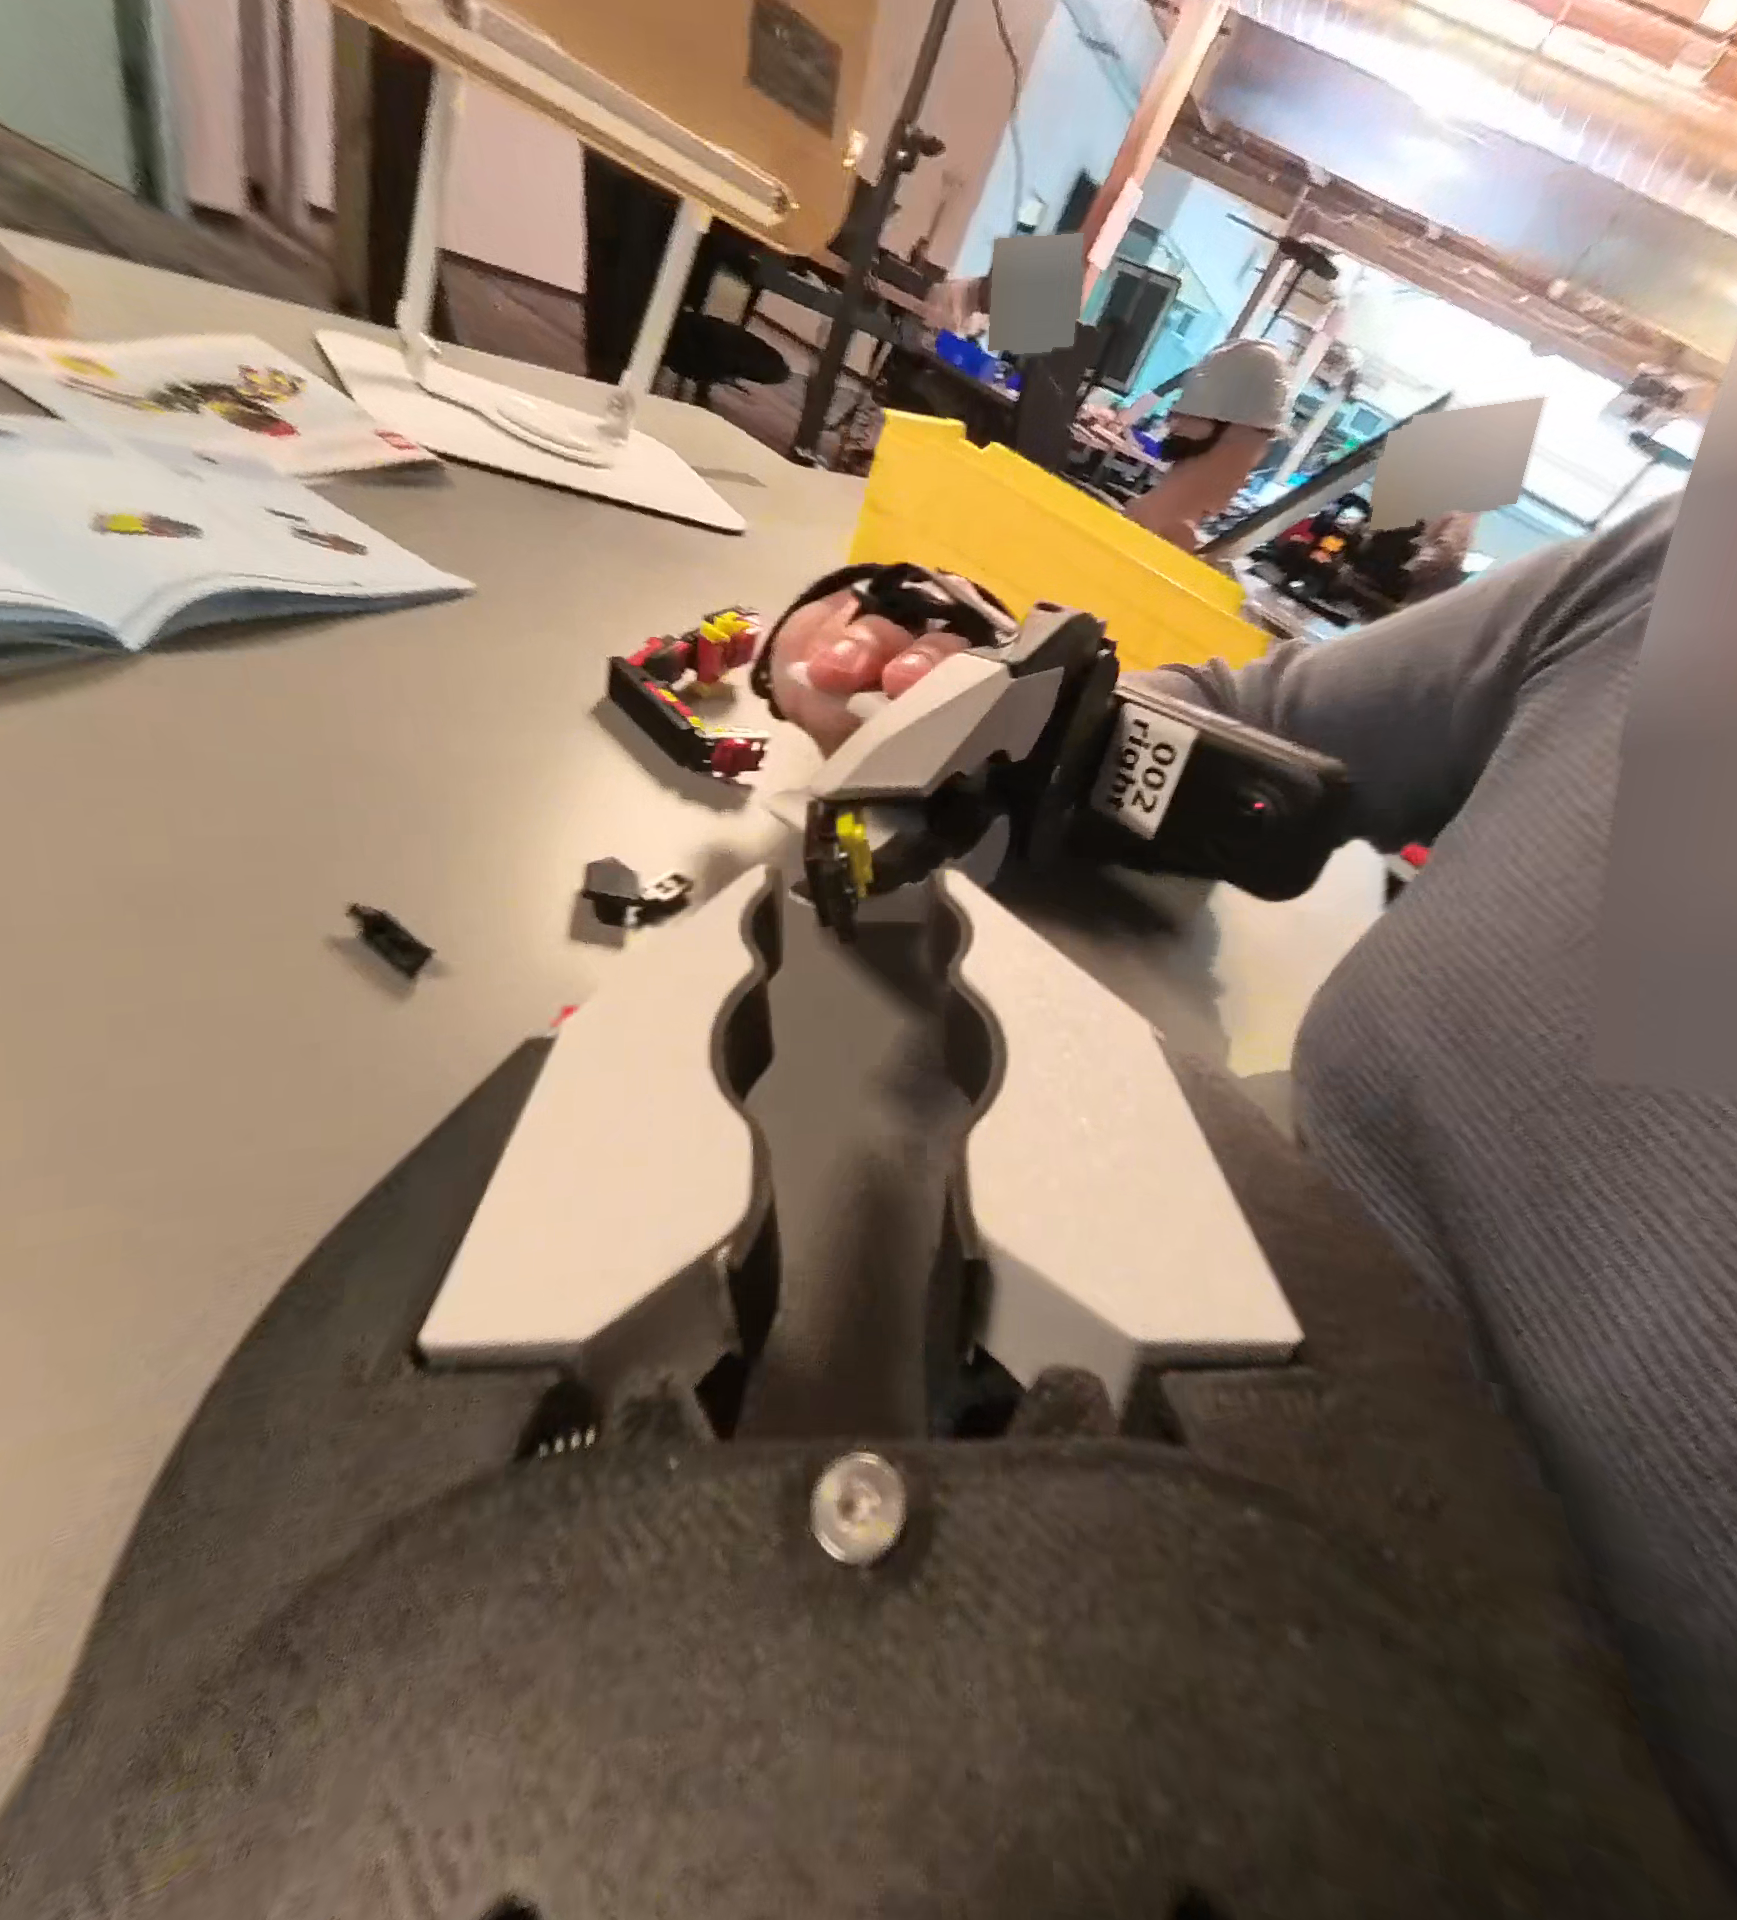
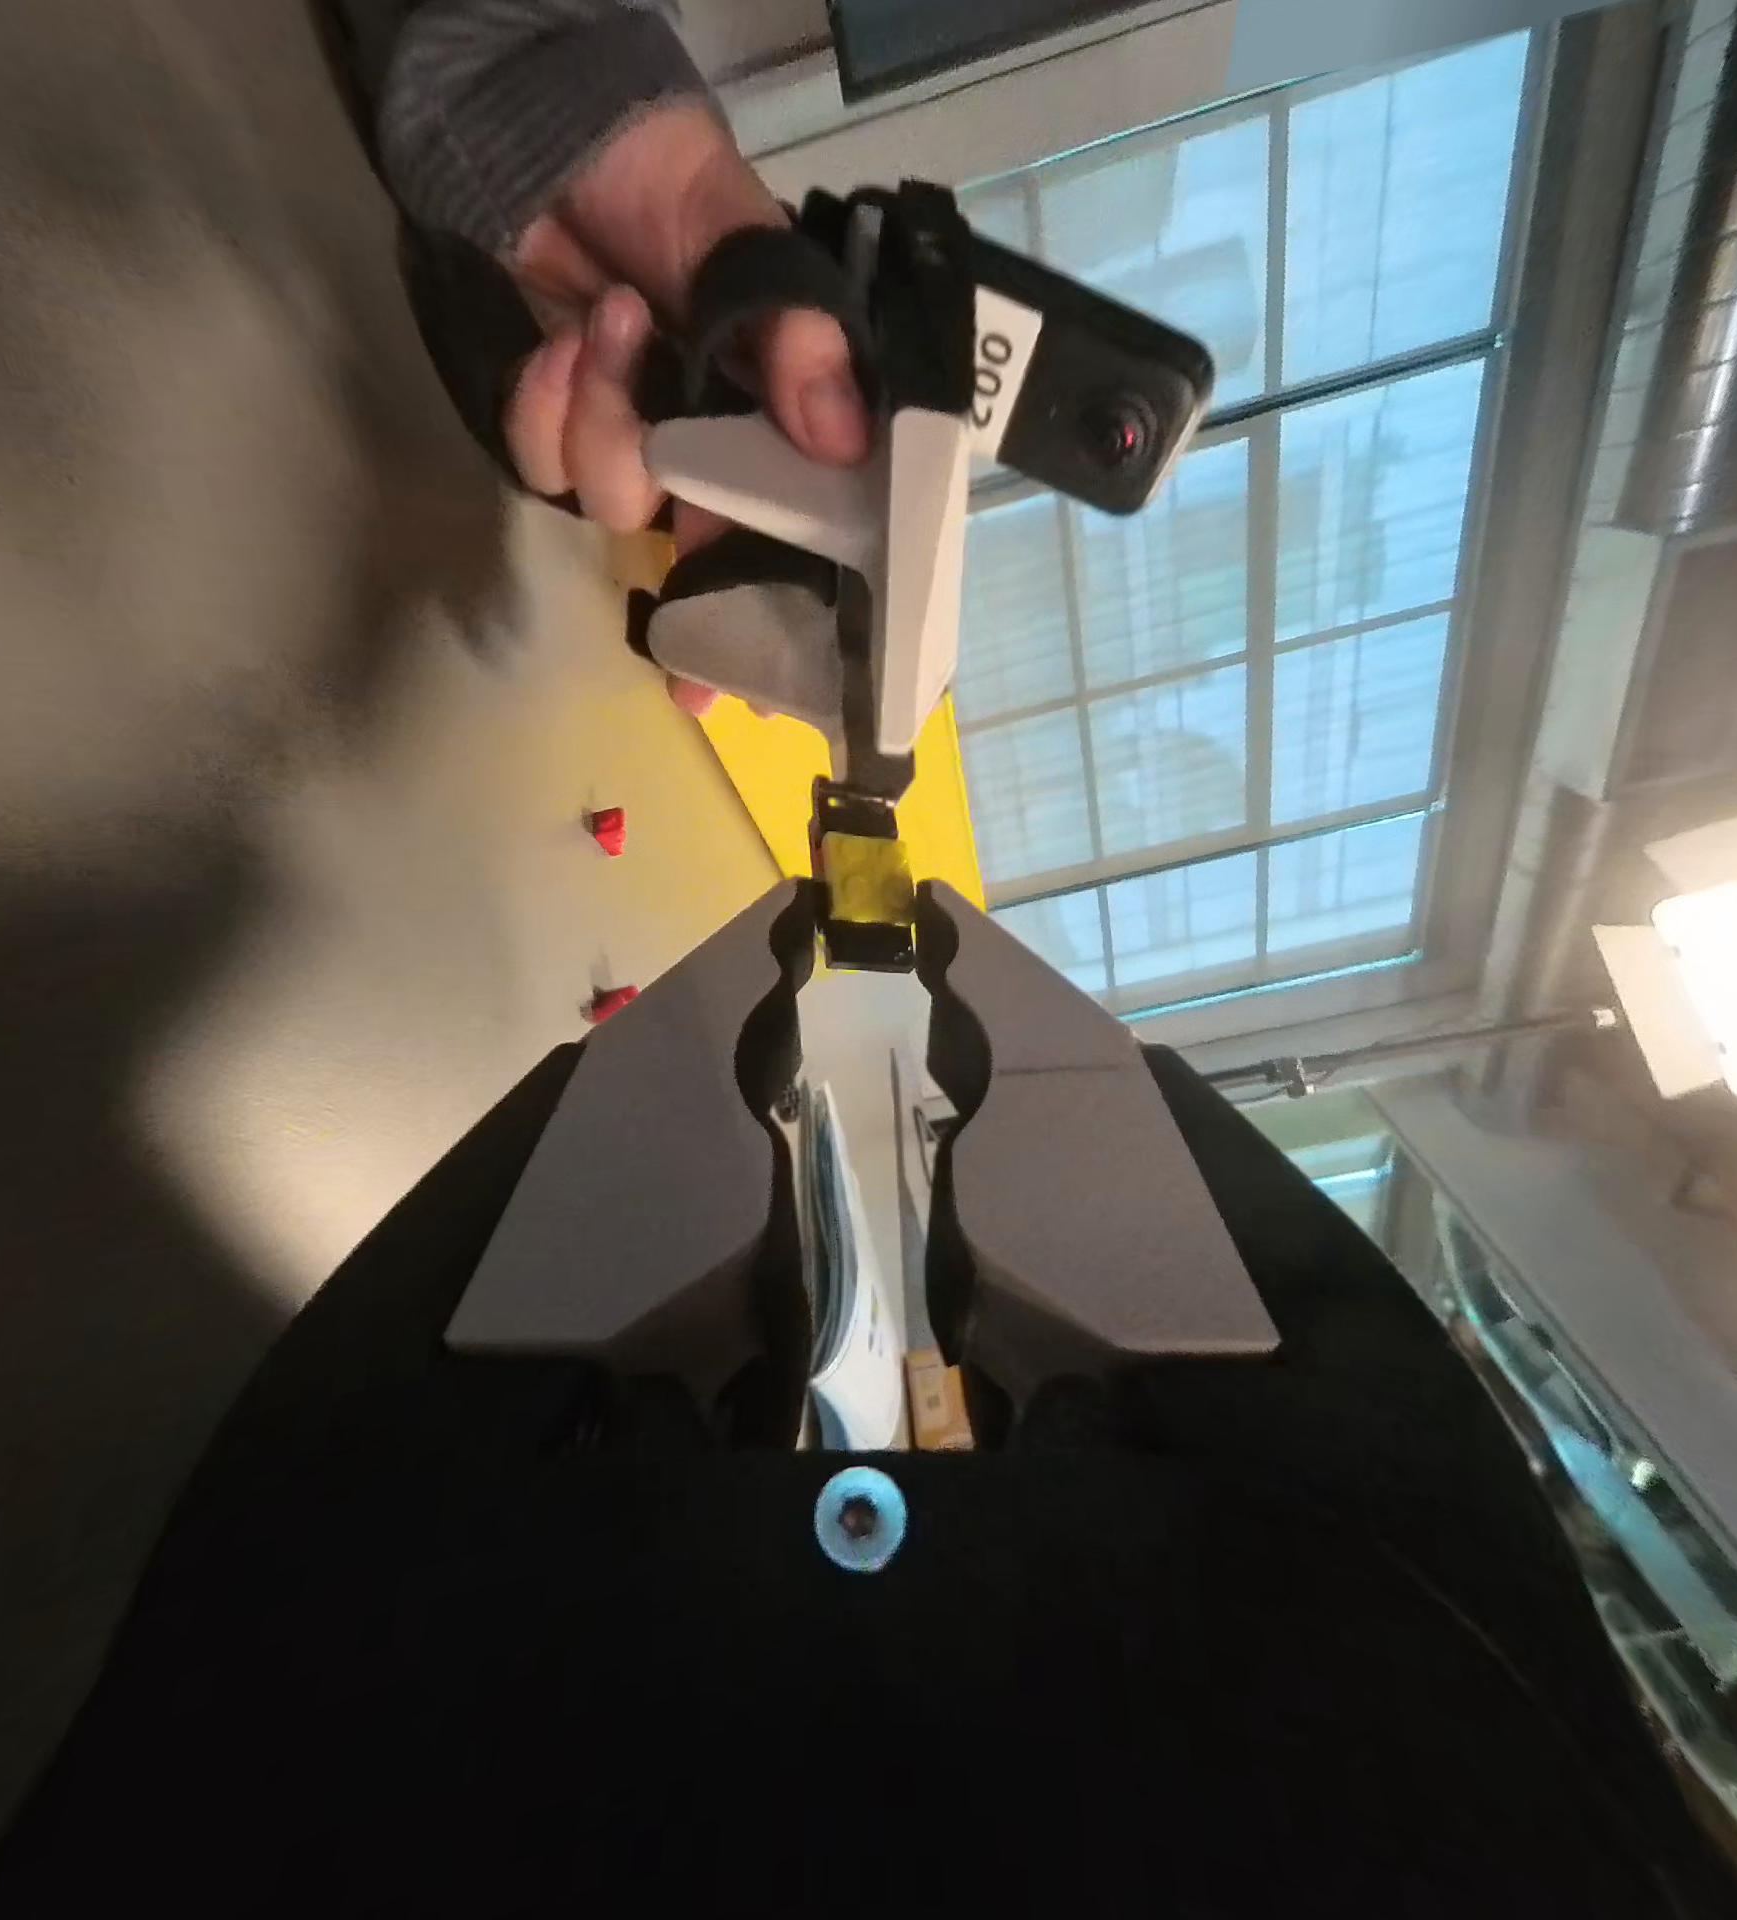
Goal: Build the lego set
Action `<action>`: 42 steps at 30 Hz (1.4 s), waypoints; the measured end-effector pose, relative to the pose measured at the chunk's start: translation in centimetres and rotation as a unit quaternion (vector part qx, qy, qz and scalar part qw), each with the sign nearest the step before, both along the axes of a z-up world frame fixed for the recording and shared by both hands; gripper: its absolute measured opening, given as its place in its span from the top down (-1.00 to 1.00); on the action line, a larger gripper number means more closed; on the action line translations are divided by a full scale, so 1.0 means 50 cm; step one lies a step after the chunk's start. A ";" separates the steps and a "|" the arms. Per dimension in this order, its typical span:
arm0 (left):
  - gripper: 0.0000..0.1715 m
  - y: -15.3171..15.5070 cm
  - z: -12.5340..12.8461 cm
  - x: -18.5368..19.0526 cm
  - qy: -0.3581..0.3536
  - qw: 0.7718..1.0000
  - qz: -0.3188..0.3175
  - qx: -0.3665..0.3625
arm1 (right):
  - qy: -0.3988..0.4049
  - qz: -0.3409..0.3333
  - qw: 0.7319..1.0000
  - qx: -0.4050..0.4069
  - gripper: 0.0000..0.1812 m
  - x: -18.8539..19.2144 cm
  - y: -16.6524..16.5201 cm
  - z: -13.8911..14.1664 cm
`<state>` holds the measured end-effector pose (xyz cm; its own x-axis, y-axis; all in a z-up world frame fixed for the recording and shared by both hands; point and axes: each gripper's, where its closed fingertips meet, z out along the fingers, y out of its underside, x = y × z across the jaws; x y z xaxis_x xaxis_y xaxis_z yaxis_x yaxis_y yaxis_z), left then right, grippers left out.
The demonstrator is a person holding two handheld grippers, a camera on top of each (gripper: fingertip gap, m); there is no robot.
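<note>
Both grippers are up off the grey table and meeting tip to tip in mid-air, and right between them is the small yellow-and-black lego piece. The right gripper has it, fingers drawn in close, one on each flank of the yellow brick, so the piece's long axis runs straight out ahead of those fingers toward the other hand. At the far end of that piece, the left gripper comes in nose-first, its fingers nearly together, touching or pinching the black end; which of the two I cannot tell through the blur. From the left wrist view, the left gripper's own fingers spread wider toward their base with only a narrow gap at the tips, and the piece sits just beyond them. So it's an end-to-end line-up: any push or pull has to travel along that shared axis. Down on the table, the red-and-black partial build waits far off, the open instruction booklet to its left.
</note>
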<state>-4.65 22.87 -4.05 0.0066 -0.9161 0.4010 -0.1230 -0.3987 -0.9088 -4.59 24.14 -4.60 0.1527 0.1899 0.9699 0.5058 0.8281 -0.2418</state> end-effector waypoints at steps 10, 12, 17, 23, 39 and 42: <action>0.90 -0.010 -0.001 0.009 -0.013 0.997 -0.044 -0.068 | 0.001 0.018 1.000 0.011 0.82 -0.006 -0.015 0.000; 0.89 -0.017 -0.003 0.011 -0.010 0.995 -0.060 -0.079 | 0.004 0.022 1.000 0.009 0.82 -0.007 -0.018 0.002; 0.91 -0.004 -0.007 0.012 0.003 0.998 -0.020 -0.052 | 0.010 0.006 1.000 -0.019 0.80 -0.008 -0.007 -0.001; 0.92 0.032 -0.018 0.009 0.022 0.997 0.053 -0.046 | -0.014 -0.050 0.998 -0.019 0.78 -0.013 0.012 -0.014; 0.92 0.016 -0.028 0.018 0.046 0.998 0.033 -0.028 | -0.028 -0.054 0.997 -0.056 0.85 -0.008 0.004 -0.020; 0.91 0.002 -0.024 0.022 0.040 0.999 0.016 -0.023 | -0.021 -0.035 0.998 -0.045 0.85 -0.004 -0.010 -0.015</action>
